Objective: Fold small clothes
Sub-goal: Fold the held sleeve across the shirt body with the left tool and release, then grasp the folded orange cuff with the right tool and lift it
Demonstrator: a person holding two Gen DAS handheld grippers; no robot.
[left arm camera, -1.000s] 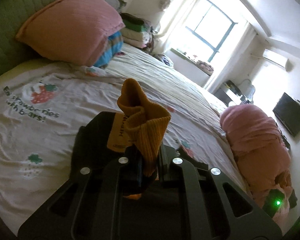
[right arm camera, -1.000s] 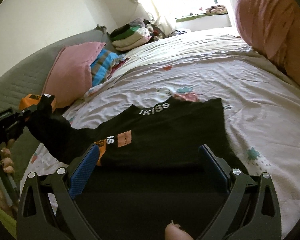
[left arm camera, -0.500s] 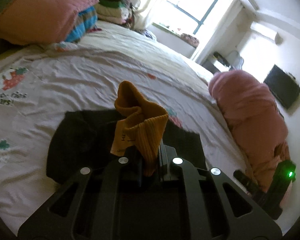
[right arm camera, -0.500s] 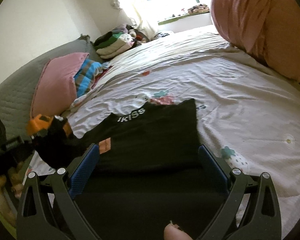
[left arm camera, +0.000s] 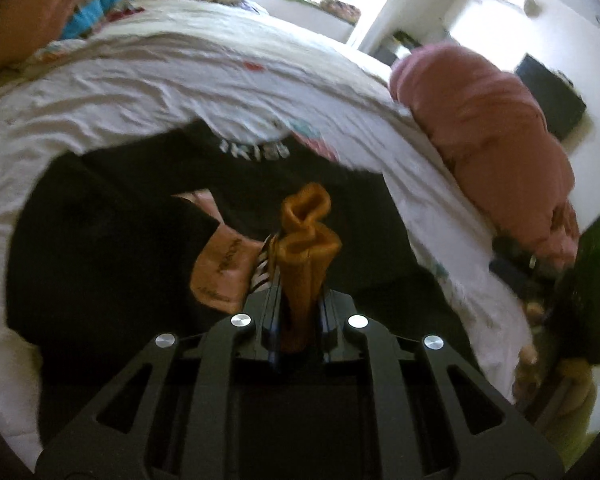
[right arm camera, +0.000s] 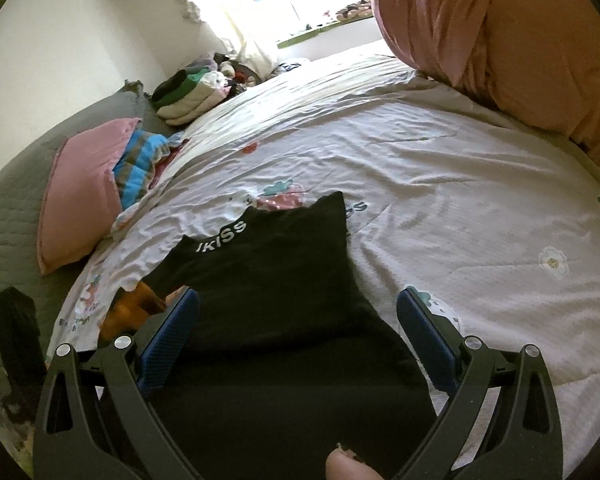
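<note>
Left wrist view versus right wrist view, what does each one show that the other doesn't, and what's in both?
Only the left wrist view shows the left gripper with jaws shut on the bunched orange ribbed cuff, and a dark flat screen on the far wall. Only the right wrist view shows the right gripper with jaws open, and the grey quilted headboard. Both show the black lettered garment on the white printed bedsheet, and the pink rolled duvet.

The black lettered top lies on the white printed bedsheet; the pink quilted pillow lies to its left, the folded clothes stack behind, the rolled pink duvet far right.
</note>
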